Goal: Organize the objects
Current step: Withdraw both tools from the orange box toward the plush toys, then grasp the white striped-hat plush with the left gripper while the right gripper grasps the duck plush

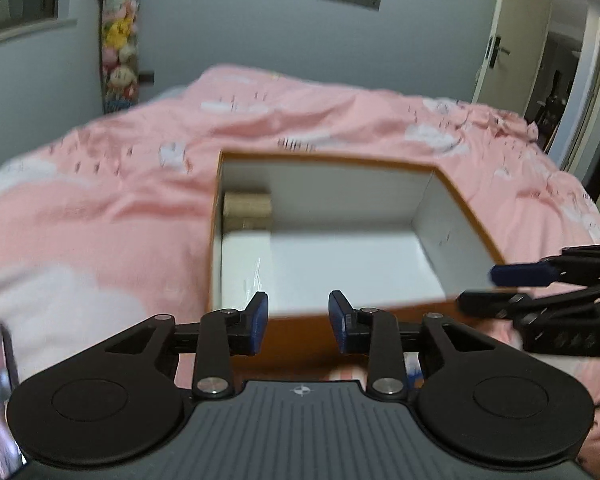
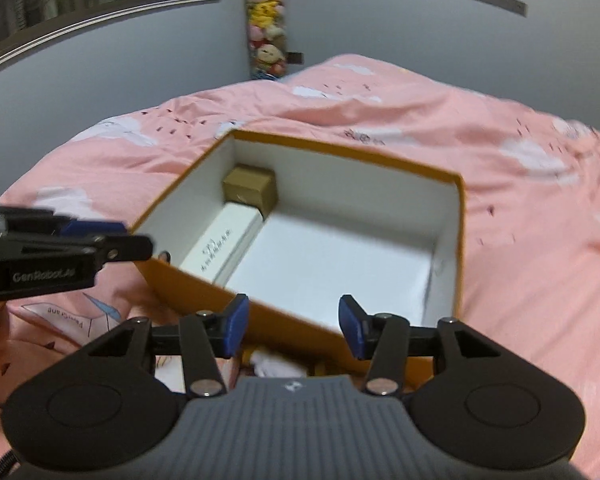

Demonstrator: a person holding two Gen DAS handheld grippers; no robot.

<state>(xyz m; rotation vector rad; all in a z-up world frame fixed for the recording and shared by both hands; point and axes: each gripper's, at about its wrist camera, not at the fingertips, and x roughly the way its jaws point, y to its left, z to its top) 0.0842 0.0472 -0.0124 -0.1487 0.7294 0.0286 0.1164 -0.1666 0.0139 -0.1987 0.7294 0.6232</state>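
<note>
On the bed (image 2: 520,200), the open orange box (image 2: 456,208) sits on the pink quilt. Inside, against its left wall, lie a white carton (image 2: 228,240) and a small brown box (image 2: 252,188). Both grippers hover at the near rim, empty: the right gripper (image 2: 294,330) with fingers fairly wide, the left gripper (image 1: 298,322) narrower. A knock on that rim could tip the box on soft bedding. One gripper's body reads "GenRobot.AI"; the carton's print is illegible.
</note>
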